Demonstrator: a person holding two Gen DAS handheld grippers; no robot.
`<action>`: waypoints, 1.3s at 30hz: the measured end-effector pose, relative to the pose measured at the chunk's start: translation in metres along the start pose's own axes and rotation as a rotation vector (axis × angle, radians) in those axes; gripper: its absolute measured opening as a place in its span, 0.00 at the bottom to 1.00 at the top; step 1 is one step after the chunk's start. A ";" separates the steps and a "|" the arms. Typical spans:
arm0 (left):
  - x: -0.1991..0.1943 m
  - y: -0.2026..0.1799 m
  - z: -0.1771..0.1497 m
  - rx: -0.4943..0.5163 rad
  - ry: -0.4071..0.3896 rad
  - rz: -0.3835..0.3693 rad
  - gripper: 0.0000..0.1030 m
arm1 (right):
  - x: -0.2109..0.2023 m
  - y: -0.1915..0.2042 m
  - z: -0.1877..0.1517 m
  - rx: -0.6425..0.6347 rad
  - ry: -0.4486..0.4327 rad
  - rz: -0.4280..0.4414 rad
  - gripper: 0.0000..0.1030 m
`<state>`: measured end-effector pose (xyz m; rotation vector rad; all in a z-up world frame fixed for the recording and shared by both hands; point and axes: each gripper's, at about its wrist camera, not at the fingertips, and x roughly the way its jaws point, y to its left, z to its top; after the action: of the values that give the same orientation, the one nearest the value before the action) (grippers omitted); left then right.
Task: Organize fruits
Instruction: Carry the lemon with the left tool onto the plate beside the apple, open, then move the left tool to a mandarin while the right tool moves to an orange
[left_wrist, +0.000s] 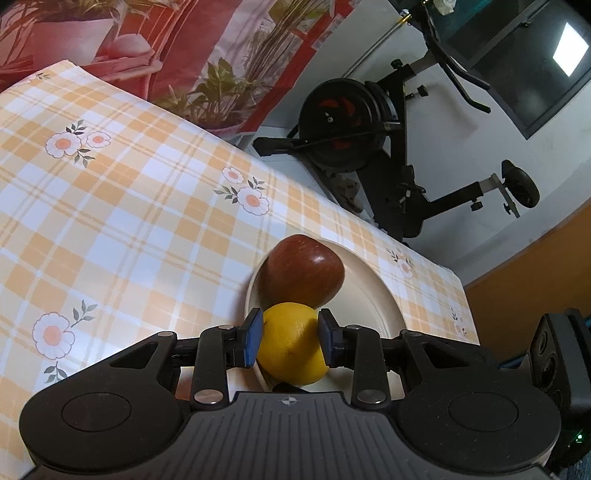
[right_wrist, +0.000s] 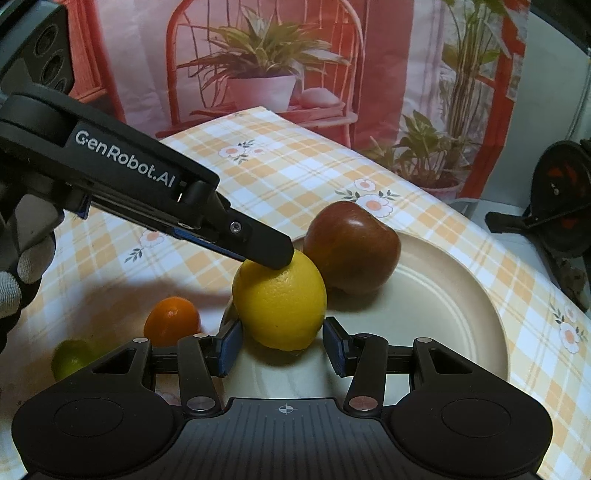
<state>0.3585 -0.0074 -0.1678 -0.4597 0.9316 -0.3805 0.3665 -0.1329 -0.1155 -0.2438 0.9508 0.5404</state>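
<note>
Left hand-held gripper (left_wrist: 290, 339) — item one on our list: pads pressed to both sides of the lemon (left_wrist: 291, 343), which sits at the near rim of the cream plate (left_wrist: 373, 291), lower centre of its view. Right hand-held gripper (right_wrist: 282, 345) — jaws partly apart, nothing held, the lemon just ahead of them. We count the red apple (right_wrist: 352, 247) already plated; the orange (right_wrist: 171, 319) and lime (right_wrist: 72, 356), lower left on the checked tabletop (right_wrist: 280, 166), remain to be moved.
</note>
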 end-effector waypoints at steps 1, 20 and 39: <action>0.000 0.000 0.001 0.000 -0.001 0.004 0.32 | 0.001 -0.001 0.000 0.005 -0.005 -0.002 0.43; 0.000 -0.012 0.004 0.061 -0.034 0.087 0.35 | -0.027 -0.010 -0.011 0.054 -0.095 -0.071 0.46; -0.039 -0.030 -0.017 0.153 -0.120 0.140 0.34 | -0.110 -0.014 -0.124 0.305 -0.402 -0.194 0.48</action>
<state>0.3198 -0.0164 -0.1343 -0.2727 0.8064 -0.2910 0.2359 -0.2342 -0.0962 0.0481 0.5977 0.2460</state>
